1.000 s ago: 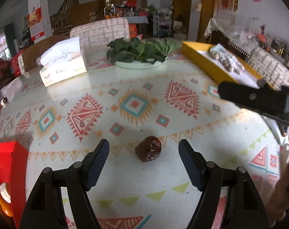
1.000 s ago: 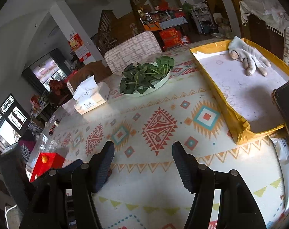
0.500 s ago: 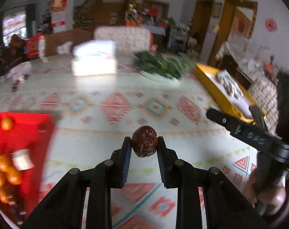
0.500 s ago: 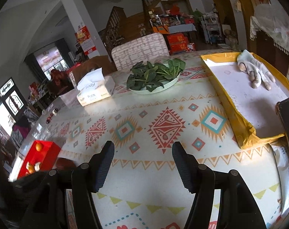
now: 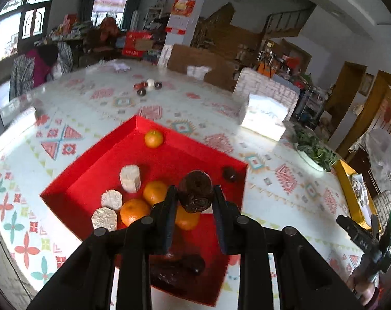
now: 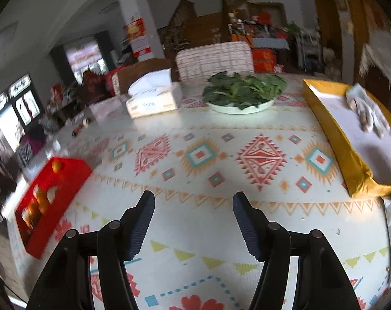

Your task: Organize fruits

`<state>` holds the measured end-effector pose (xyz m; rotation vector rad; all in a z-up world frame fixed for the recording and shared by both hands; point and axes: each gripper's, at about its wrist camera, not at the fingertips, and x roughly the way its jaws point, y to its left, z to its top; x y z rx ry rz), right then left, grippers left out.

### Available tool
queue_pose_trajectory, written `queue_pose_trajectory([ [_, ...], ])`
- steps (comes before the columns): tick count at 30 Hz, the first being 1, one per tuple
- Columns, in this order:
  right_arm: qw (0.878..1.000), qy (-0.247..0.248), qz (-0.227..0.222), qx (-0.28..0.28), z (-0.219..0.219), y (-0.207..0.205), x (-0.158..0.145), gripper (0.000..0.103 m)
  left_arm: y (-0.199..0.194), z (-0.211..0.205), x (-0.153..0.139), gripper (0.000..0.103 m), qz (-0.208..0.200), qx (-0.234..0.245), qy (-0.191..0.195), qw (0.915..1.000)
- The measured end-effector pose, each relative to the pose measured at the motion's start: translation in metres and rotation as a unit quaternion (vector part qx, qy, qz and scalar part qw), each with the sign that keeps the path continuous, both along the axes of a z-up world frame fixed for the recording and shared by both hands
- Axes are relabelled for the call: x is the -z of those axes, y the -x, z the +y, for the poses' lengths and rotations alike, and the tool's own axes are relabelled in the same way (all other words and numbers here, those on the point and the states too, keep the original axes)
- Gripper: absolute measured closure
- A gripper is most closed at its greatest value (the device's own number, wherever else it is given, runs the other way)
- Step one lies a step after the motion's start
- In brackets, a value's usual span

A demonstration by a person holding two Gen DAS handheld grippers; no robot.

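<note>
My left gripper [image 5: 195, 201] is shut on a dark red wrinkled date [image 5: 197, 191] and holds it above the near part of the red tray [image 5: 92, 170]. The tray holds several oranges [image 5: 153, 138], pale cut chunks [image 5: 129, 178], a dark fruit [image 5: 230, 173] at its right corner and more dark fruit [image 5: 180, 266] under my fingers. My right gripper [image 6: 194, 214] is open and empty above the patterned tablecloth [image 6: 203, 155]. The red tray [image 6: 66, 174] shows at the left in the right wrist view.
A tissue box [image 5: 263, 118], a plate of green leaves [image 5: 314, 151] and a yellow tray [image 5: 350, 193] with a glove stand to the right. Small dark and white items [image 5: 146, 86] lie at the far side. The other gripper [image 5: 363, 237] shows at right.
My left gripper closed on the date, lifted it off the cloth and swung left over the red tray. My right gripper stayed open and turned slightly.
</note>
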<state>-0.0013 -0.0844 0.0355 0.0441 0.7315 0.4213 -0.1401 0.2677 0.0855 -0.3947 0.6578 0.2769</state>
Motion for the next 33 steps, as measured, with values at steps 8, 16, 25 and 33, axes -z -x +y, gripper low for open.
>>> queue_pose_trajectory([
  [8, 0.998, 0.046, -0.030, -0.024, 0.020, 0.014, 0.000, 0.035, -0.056, 0.025, 0.033, 0.077, 0.055, 0.008, 0.037, 0.9978],
  [16, 0.998, 0.045, -0.027, -0.037, 0.025, 0.014, 0.001, 0.035, -0.084, 0.028, 0.048, 0.077, 0.084, 0.005, 0.031, 0.9960],
  [25, 0.997, 0.052, -0.025, -0.044, 0.029, 0.014, 0.002, 0.035, -0.077, 0.023, 0.040, 0.049, 0.068, -0.004, 0.025, 0.9973],
  [33, 0.997, 0.057, -0.030, -0.037, 0.027, 0.015, 0.001, 0.034, -0.032, -0.018, -0.001, 0.027, 0.013, -0.043, -0.085, 0.9954],
])
